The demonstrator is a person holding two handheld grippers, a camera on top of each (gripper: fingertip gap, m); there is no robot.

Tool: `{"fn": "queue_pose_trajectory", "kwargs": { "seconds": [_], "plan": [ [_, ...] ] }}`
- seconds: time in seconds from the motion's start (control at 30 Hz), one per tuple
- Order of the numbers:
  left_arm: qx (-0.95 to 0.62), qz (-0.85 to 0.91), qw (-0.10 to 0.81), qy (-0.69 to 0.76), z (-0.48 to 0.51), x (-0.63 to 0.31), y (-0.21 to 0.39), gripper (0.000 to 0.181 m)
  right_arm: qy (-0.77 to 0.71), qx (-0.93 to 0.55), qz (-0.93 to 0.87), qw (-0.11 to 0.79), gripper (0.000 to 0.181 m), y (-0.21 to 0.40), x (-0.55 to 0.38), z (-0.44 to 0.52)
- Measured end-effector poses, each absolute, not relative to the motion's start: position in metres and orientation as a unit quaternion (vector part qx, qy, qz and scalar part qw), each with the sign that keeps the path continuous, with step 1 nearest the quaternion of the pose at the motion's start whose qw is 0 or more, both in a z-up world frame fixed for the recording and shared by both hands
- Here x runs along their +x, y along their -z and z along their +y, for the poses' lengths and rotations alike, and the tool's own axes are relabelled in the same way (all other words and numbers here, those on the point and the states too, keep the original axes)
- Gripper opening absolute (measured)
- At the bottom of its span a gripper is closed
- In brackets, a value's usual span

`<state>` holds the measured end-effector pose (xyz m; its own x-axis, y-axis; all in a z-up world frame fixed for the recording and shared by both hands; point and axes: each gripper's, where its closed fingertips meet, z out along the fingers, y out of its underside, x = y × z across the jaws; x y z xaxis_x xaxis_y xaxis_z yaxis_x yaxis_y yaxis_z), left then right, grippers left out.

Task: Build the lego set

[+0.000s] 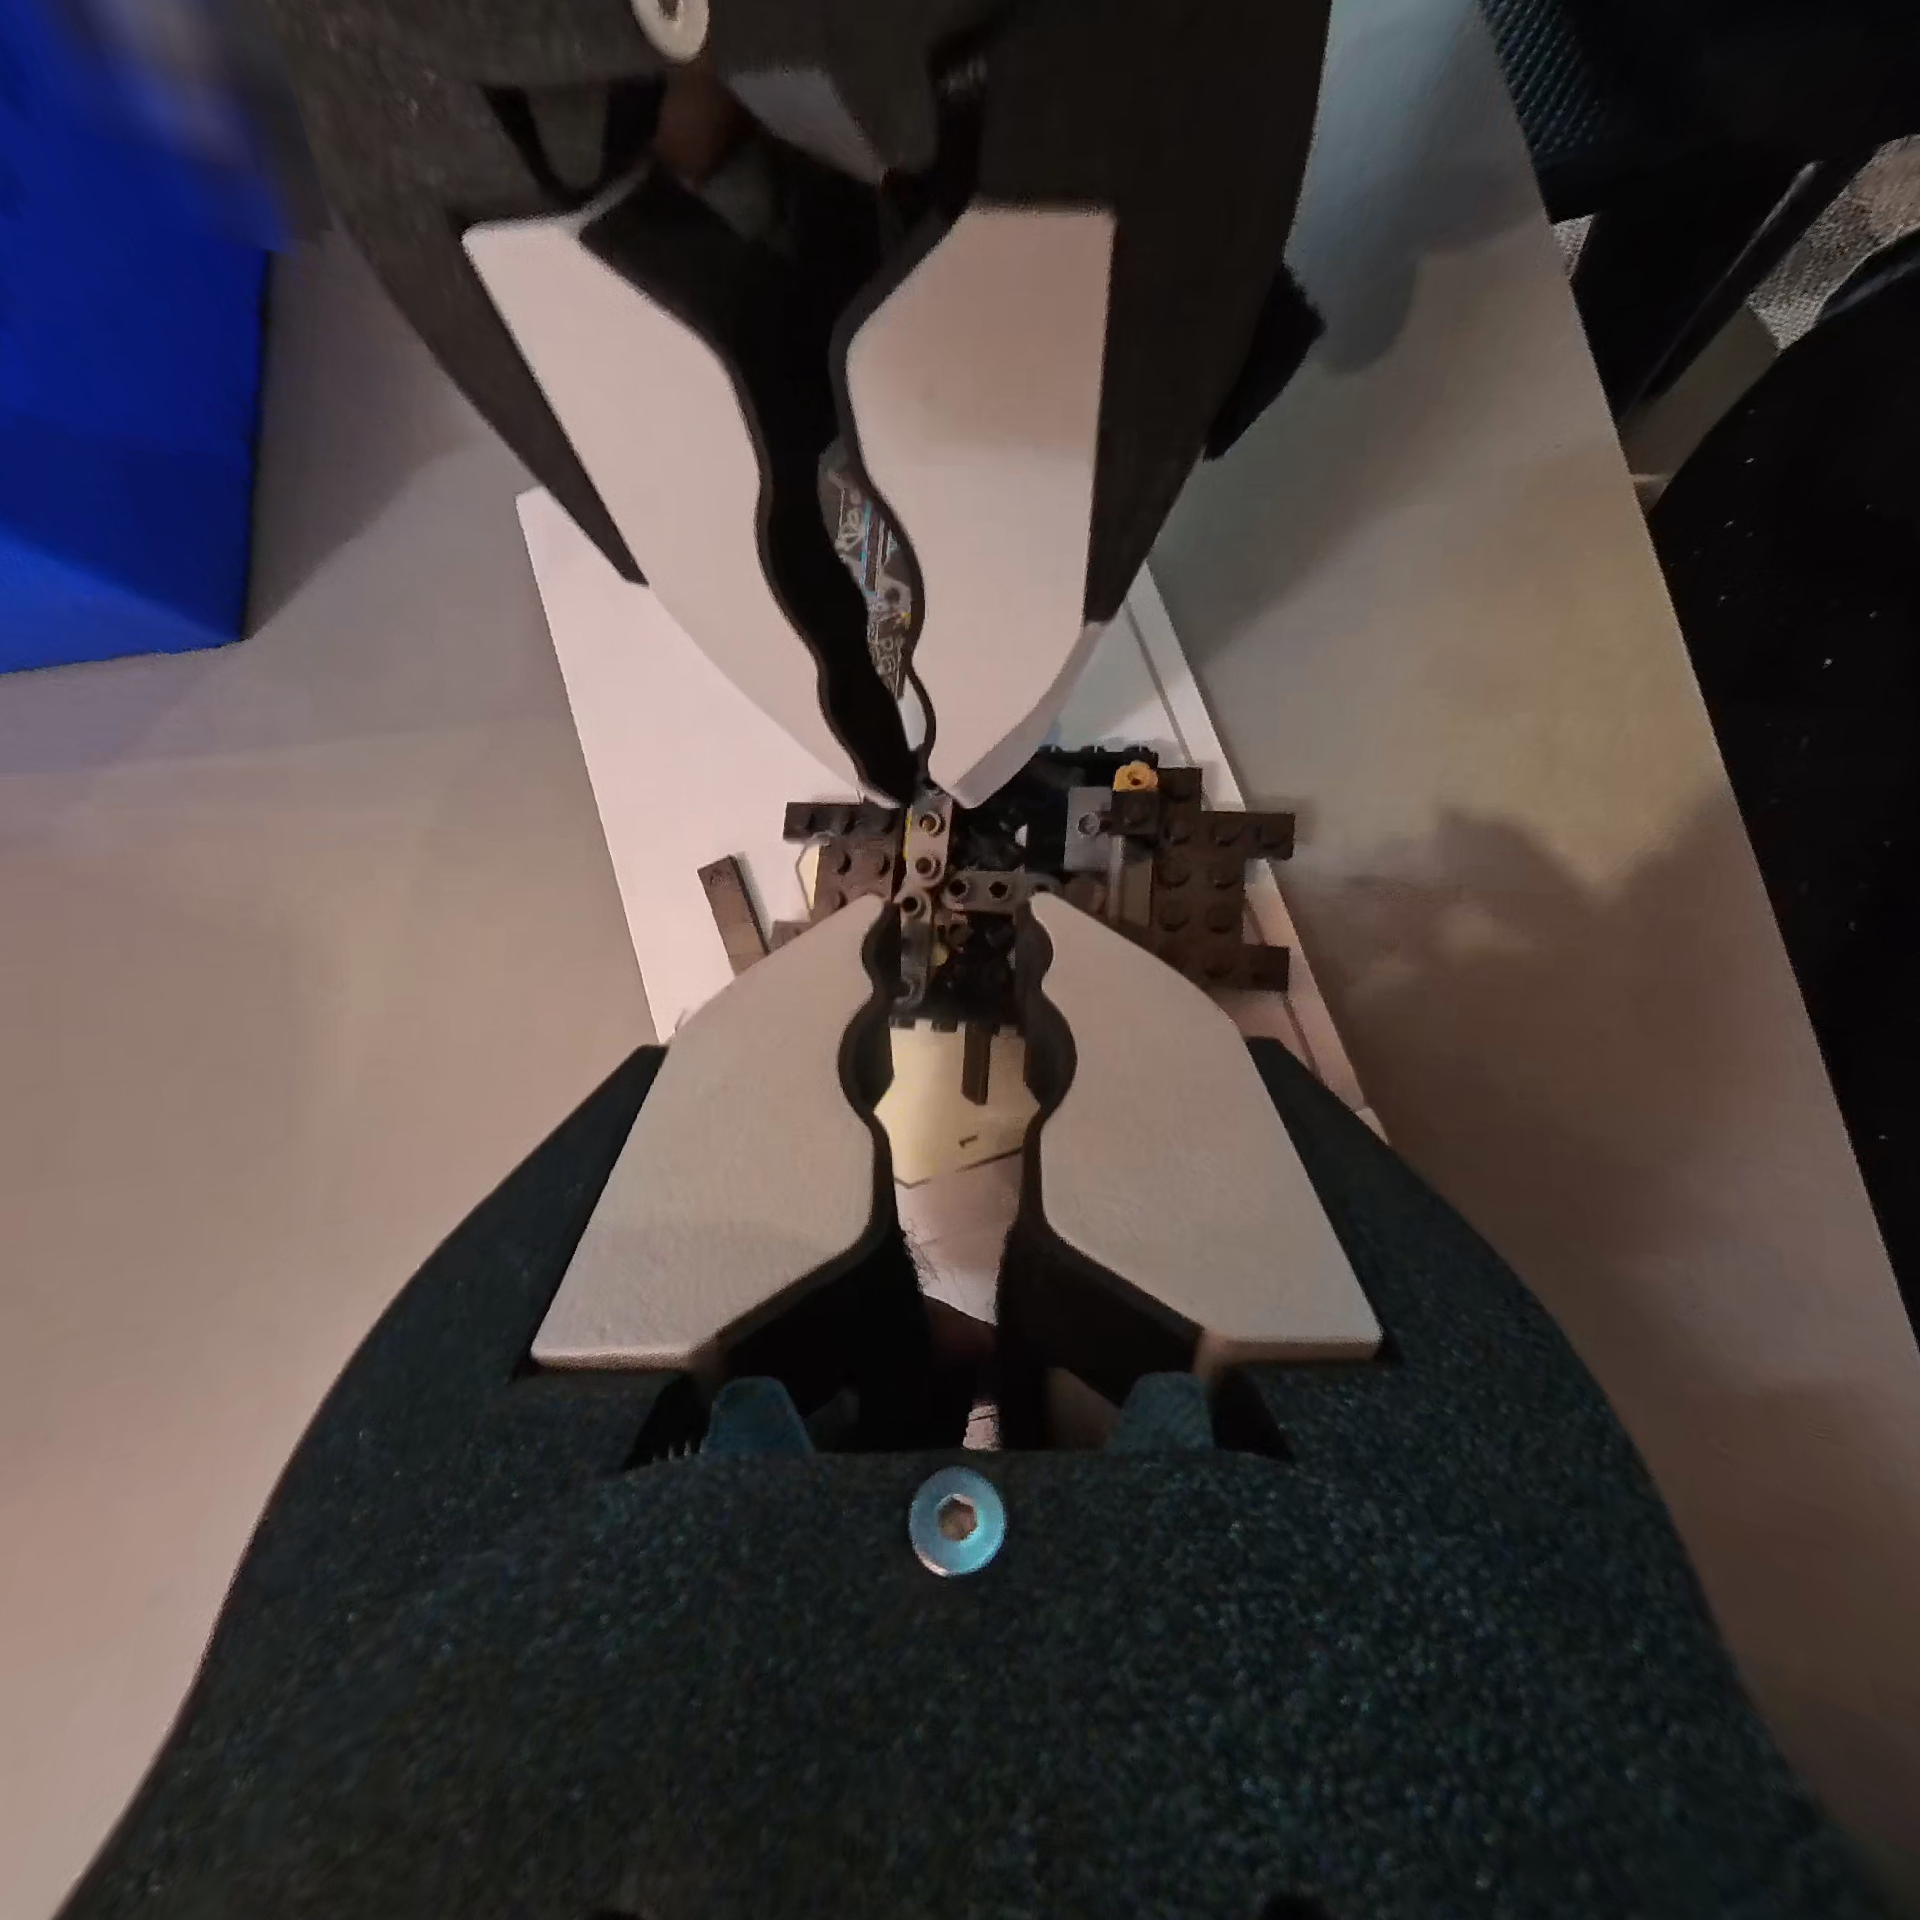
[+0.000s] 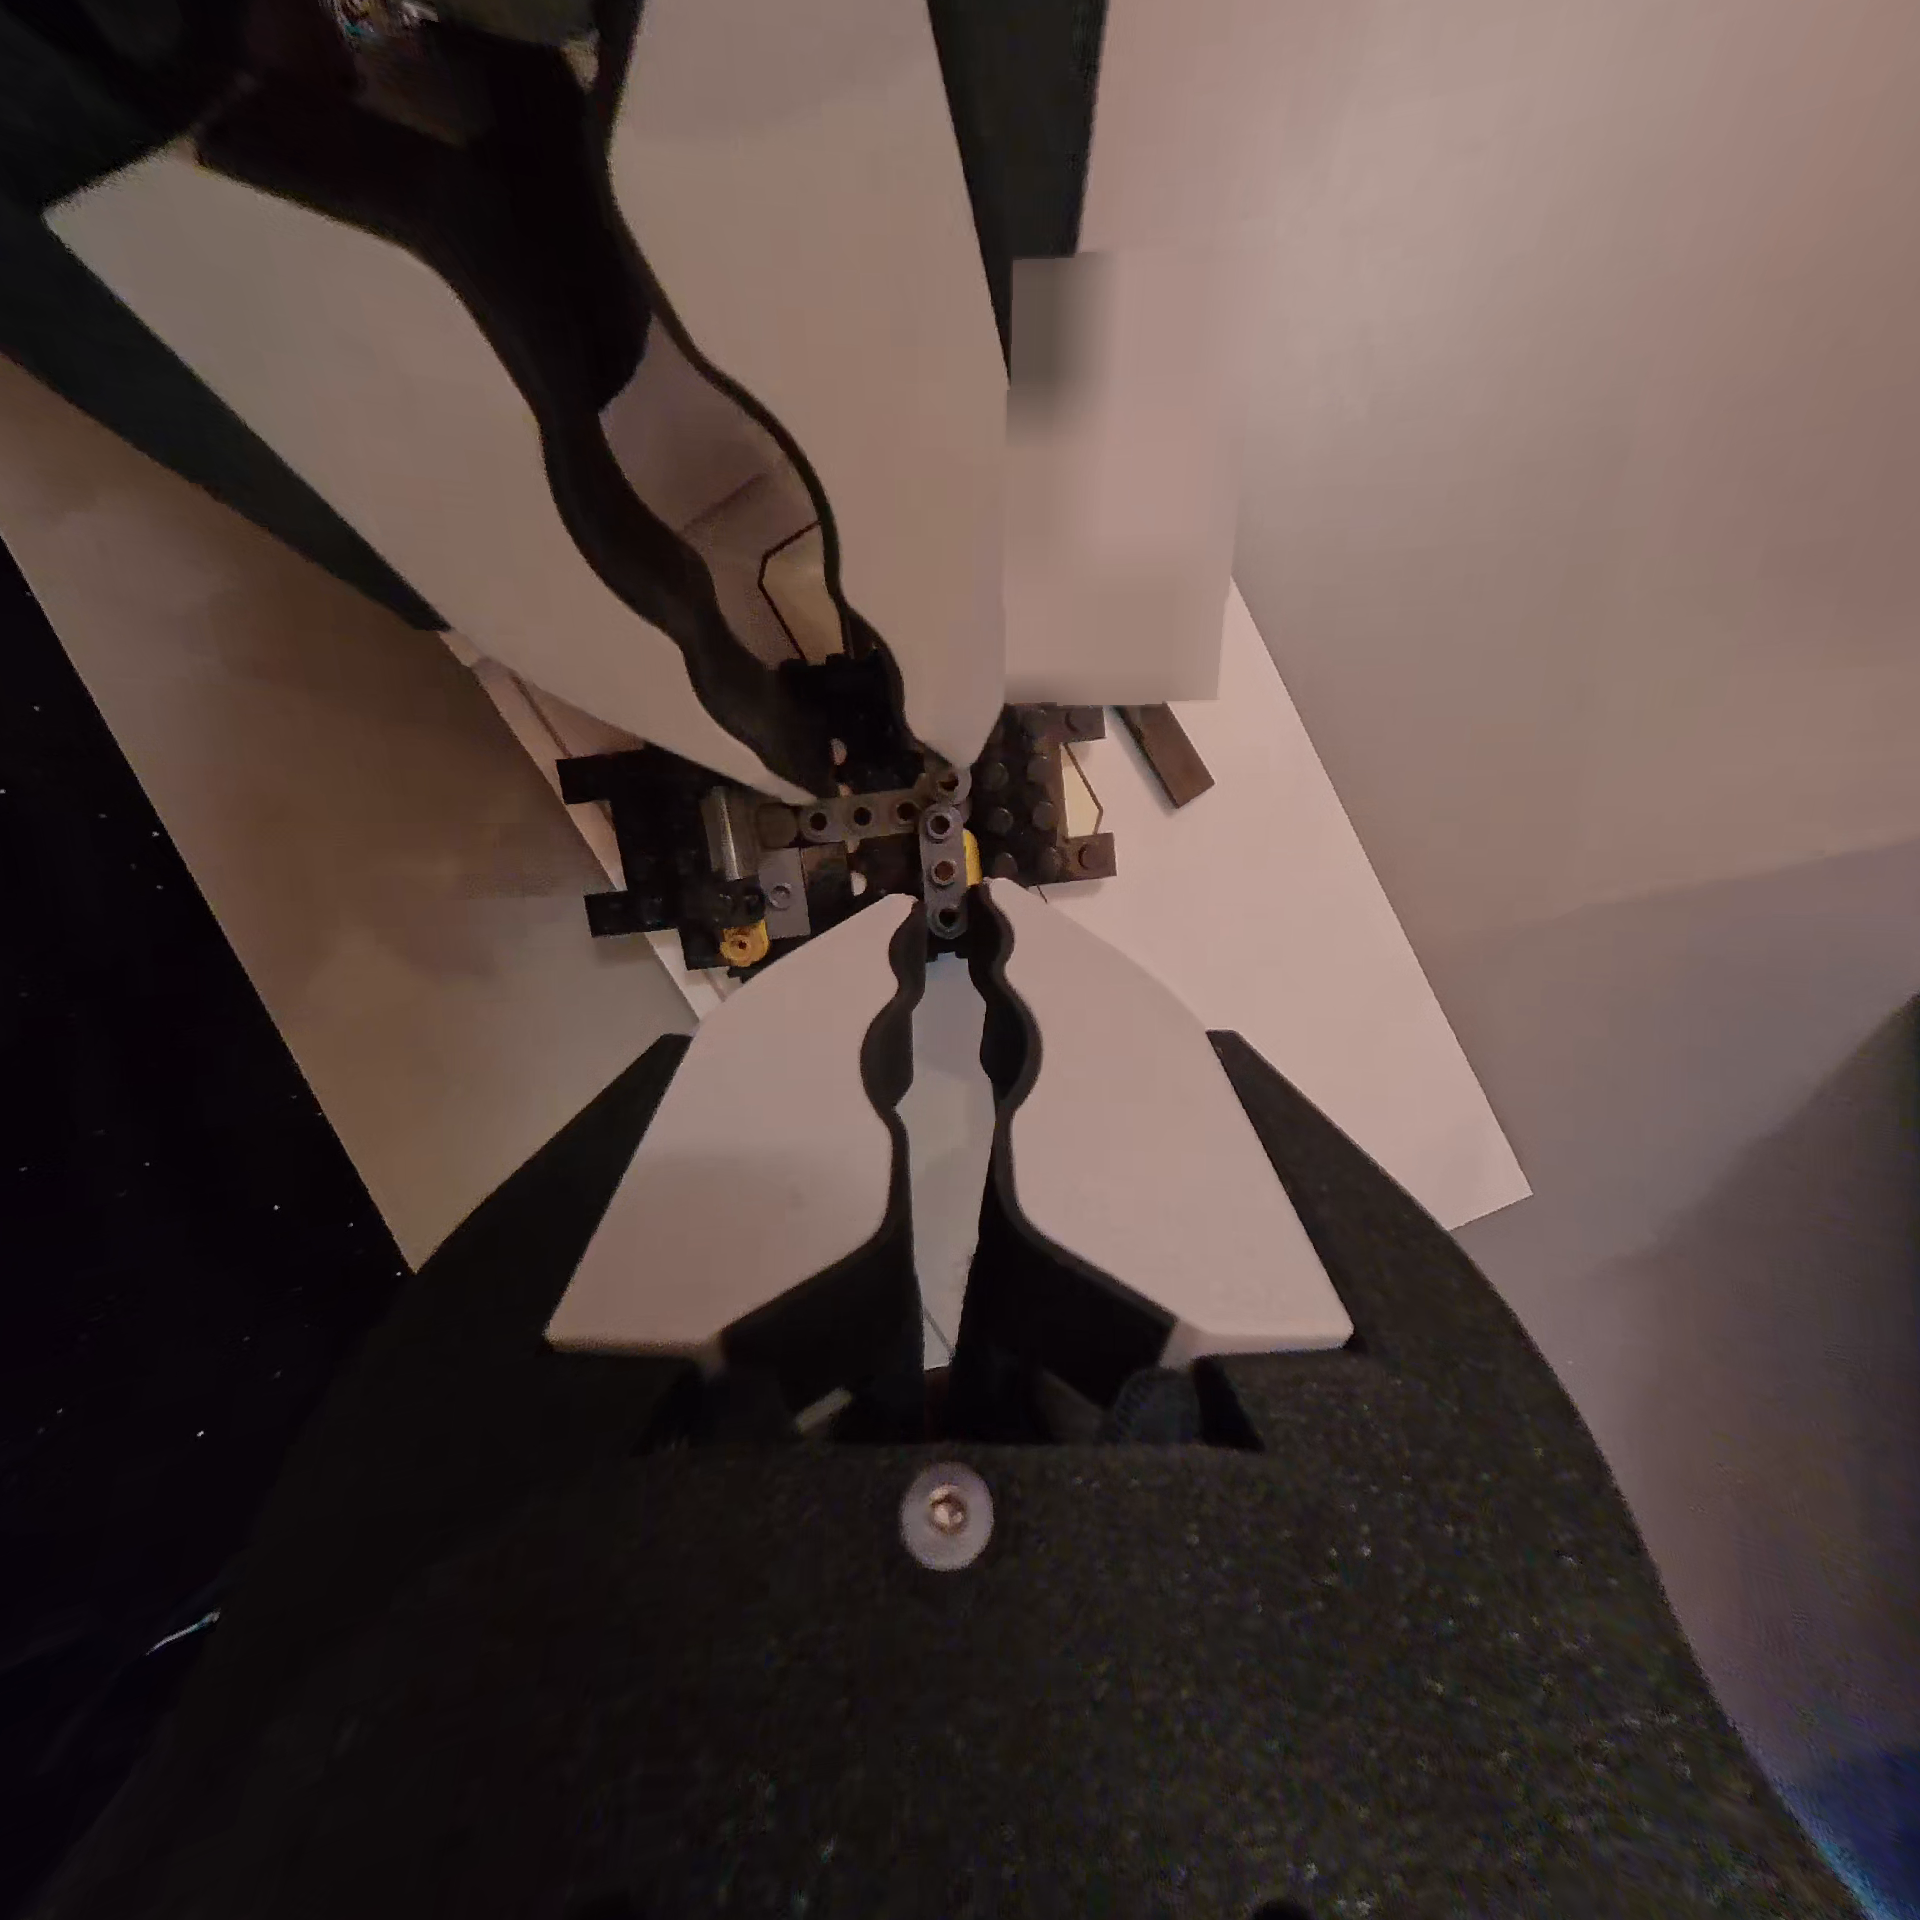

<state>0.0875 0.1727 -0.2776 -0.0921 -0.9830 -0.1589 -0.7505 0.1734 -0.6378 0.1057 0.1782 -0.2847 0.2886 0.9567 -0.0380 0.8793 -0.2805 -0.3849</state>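
Note:
A small black lego model (image 1: 1195,894) with studded plates, grey parts and a yellow pin (image 1: 1135,776) lies on a white sheet (image 1: 665,727). My left gripper (image 1: 956,914) is shut on the model's dark middle part. A short grey beam with holes (image 1: 920,862) stands on the model, and a second one (image 1: 987,888) lies crosswise. My right gripper (image 2: 956,899) is shut on the end of the grey beam (image 2: 940,847). The grippers meet tip to tip over the model (image 2: 665,831). The left gripper (image 2: 883,769) enters the right wrist view from above, and the right gripper (image 1: 920,795) enters the left wrist view likewise.
A loose dark flat piece (image 1: 732,914) lies on the sheet beside the model, also in the right wrist view (image 2: 1169,758). The sheet rests on a beige table (image 1: 312,987). A blue box (image 1: 114,416) stands far left. The table edge and dark floor (image 1: 1787,727) are to the right. The tips of both grippers are at nearly the same place.

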Motion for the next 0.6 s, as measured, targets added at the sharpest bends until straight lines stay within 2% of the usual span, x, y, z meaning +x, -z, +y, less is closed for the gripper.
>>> {"fn": "queue_pose_trajectory", "kwargs": {
  "seconds": [0.6],
  "plan": [
    [-0.585,0.734,0.271,0.215,0.1694,0.0967,0.2814,0.019,-0.115,-0.789,-0.587,0.138,0.008,0.2838,0.1036,0.1833]
  ]
}}
